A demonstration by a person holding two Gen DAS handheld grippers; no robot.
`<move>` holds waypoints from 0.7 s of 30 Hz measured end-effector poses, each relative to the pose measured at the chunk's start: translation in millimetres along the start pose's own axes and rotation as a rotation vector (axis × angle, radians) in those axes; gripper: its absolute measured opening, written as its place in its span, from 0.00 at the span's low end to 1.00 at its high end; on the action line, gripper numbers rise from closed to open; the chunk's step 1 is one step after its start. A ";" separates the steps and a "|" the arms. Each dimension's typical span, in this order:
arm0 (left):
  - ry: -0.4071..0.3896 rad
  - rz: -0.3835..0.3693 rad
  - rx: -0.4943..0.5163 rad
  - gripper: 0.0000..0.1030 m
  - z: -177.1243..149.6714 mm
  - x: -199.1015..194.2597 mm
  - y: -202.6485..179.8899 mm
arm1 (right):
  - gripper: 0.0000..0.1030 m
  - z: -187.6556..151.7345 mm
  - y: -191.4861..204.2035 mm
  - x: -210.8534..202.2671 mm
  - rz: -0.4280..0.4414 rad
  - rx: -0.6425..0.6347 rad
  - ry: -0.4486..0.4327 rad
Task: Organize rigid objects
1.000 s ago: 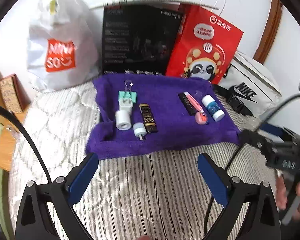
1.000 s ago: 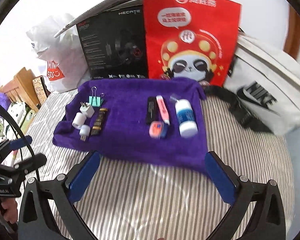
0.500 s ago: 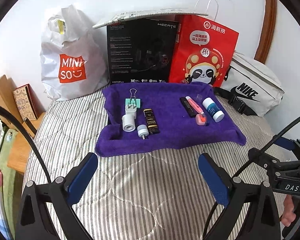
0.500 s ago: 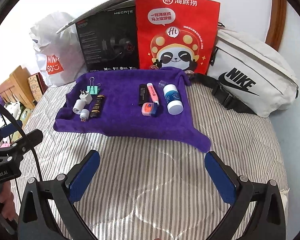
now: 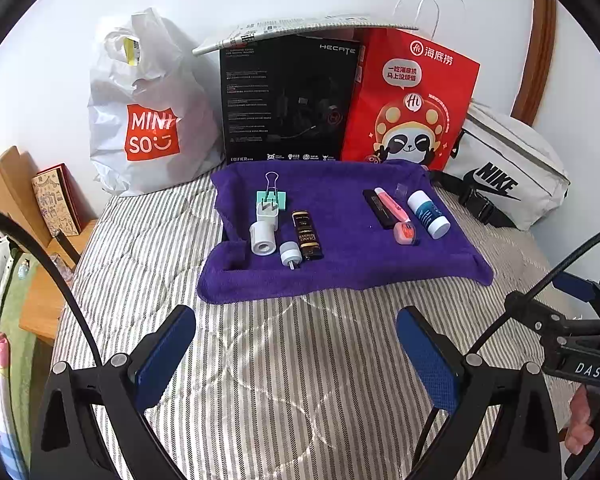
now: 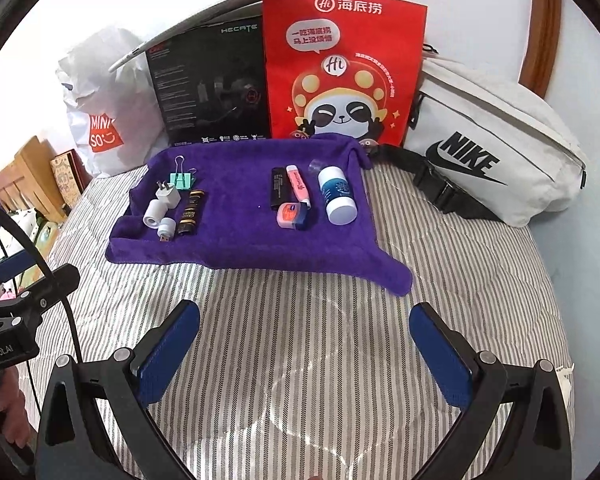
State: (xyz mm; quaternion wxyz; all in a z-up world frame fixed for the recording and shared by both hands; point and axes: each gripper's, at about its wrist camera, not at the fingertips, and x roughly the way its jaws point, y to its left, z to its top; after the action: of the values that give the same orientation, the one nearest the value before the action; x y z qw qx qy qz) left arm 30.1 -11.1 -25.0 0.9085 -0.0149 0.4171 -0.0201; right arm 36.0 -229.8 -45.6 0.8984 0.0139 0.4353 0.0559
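Centrally, a purple towel [image 5: 340,256] [image 6: 236,240] lies spread on a striped mattress [image 5: 284,360] [image 6: 300,340] and carries two clusters of small objects.

Left cluster: a mint binder clip [image 5: 271,196] [image 6: 181,179] at the rear; a white plug [image 5: 267,213] [image 6: 168,197] touching it in front; a white cylinder [image 5: 263,239] [image 6: 154,213] just before the plug; a small white adapter [image 5: 290,253] [image 6: 166,228] nearest the towel's front edge; and a black-and-gold tube [image 5: 307,235] [image 6: 192,213] lying lengthwise beside them.

Right cluster, well apart from the left: a black bar [image 5: 376,209] [image 6: 278,189], a pink marker [image 5: 392,209] [image 6: 298,185] alongside it, a pink tin [image 5: 405,233] [image 6: 291,215] at the marker's near end, and a white-capped bottle [image 5: 428,213] [image 6: 337,195] lying on its side at the far right.

Left gripper [image 5: 296,356] and right gripper [image 6: 305,354] both hover over bare mattress short of the towel, jaws spread wide with nothing between the blue pads.

Behind the towel, against the wall: a white shopping bag [image 5: 148,120] [image 6: 96,120], a black box [image 5: 288,100] [image 6: 212,88], a red paper bag [image 5: 412,108] [image 6: 340,68] and a white waist bag [image 5: 508,176] [image 6: 492,140].
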 end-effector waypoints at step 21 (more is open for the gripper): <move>-0.003 -0.002 0.010 0.99 -2.4 -4.5 -1.9 | 1.00 -2.9 -1.1 -5.9 0.004 0.000 -0.004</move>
State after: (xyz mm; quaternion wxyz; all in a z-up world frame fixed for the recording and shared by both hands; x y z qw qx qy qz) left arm 25.3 -12.8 -23.1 0.9091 -0.0108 0.4158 -0.0230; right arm 30.2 -231.7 -42.9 0.8991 0.0151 0.4337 0.0577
